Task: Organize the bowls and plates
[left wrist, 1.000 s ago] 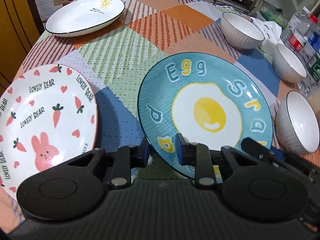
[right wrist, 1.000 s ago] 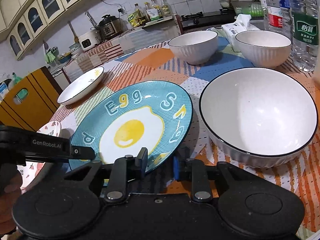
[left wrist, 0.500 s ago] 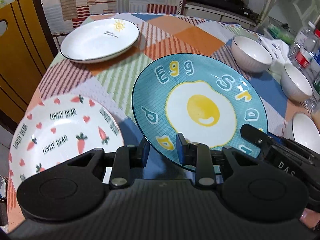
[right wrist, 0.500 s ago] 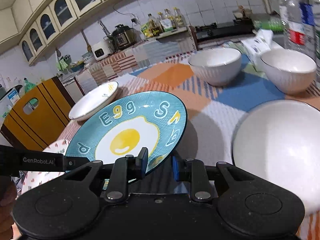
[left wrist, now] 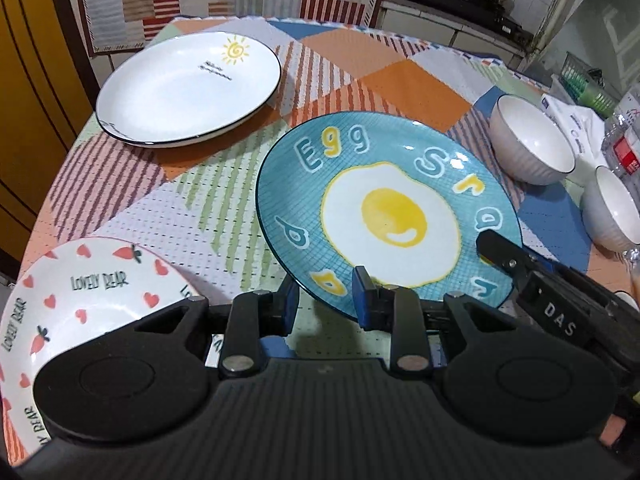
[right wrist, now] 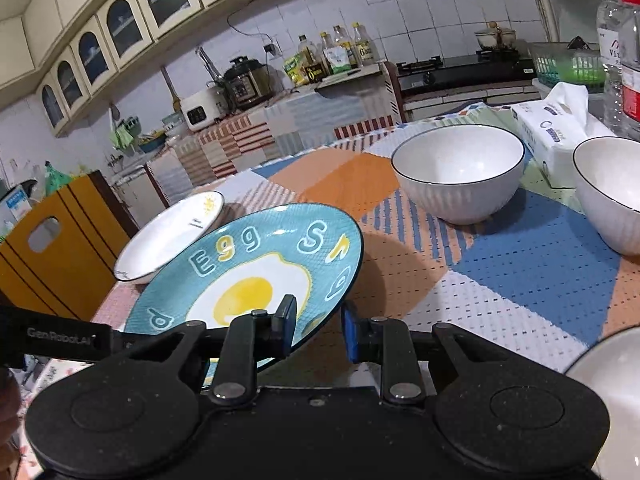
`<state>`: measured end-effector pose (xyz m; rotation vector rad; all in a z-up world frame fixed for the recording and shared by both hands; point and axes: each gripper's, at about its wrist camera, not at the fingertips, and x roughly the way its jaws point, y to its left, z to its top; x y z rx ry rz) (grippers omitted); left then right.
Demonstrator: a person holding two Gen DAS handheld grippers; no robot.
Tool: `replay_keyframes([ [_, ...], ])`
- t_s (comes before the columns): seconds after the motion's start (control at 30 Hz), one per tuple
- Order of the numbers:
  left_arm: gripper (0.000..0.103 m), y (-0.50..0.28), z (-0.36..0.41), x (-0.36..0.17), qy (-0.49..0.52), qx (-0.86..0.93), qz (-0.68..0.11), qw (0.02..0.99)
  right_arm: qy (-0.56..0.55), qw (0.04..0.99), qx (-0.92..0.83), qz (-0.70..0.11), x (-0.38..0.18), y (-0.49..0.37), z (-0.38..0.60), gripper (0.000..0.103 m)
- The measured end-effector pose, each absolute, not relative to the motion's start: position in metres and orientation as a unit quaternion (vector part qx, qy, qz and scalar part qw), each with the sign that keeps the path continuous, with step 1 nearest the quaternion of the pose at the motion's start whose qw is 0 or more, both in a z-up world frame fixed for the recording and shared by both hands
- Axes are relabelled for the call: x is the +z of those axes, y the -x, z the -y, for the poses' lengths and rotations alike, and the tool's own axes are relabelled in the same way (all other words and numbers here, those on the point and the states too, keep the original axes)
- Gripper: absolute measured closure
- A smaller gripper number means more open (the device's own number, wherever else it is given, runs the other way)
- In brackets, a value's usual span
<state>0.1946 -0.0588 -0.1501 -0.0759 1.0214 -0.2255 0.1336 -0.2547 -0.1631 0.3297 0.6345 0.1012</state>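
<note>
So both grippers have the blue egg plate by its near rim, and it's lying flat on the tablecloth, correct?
Not flat. In the left wrist view the blue egg plate is tilted and lifted clear of the tablecloth. The rest stands: the left gripper and right gripper hold its near rim.

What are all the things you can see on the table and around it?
egg plate: 1, blue with a yellow and white egg, tilted above the table, held at its near rim
sun plate: 1, white, far left of the table
bear plate: 1, white with red hearts and carrots, near left
bowls: 3, white with dark rims, right side; the nearest is only partly seen
tissue pack: 1, white, behind the bowls
bottles: clear, far right, count unclear
tablecloth: 1, patchwork of colours
chair: 1, yellow, left of the table
left gripper: black, blue fingers, shut on the egg plate
right gripper: same, shut on the egg plate
</note>
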Motion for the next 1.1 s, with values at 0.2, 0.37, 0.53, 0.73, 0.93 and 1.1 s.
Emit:
replay_keyframes([
  [0.2, 0.077, -0.203, 0.066, -0.157, 0.018, -0.09, -0.496, 0.864, -0.132, 0.933, 0.034, -0.334, -0.169, -0.145, 0.247, 0.075],
  [0.37, 0.076, -0.21, 0.055, -0.164, 0.06, -0.092, -0.526, 0.843, -0.102, 0.93, 0.024, -0.351, -0.17, -0.146, 0.238, 0.077],
  [0.53, 0.077, -0.202, 0.053, -0.149, 0.038, -0.094, -0.513, 0.852, -0.075, 0.928, 0.014, -0.366, -0.159, -0.144, 0.237, 0.072],
  [0.73, 0.075, -0.184, 0.048, -0.117, -0.011, -0.116, -0.498, 0.859, 0.004, 0.936, -0.014, -0.351, -0.13, -0.127, 0.235, 0.055],
  [0.93, 0.069, -0.162, 0.024, -0.089, -0.041, -0.134, -0.49, 0.861, 0.013, 0.95, 0.023, -0.31, -0.096, -0.11, 0.236, 0.04],
  [1.1, 0.065, -0.153, -0.006, -0.071, -0.036, -0.133, -0.493, 0.859, 0.018, 0.966, 0.046, -0.252, -0.074, -0.101, 0.225, 0.04],
])
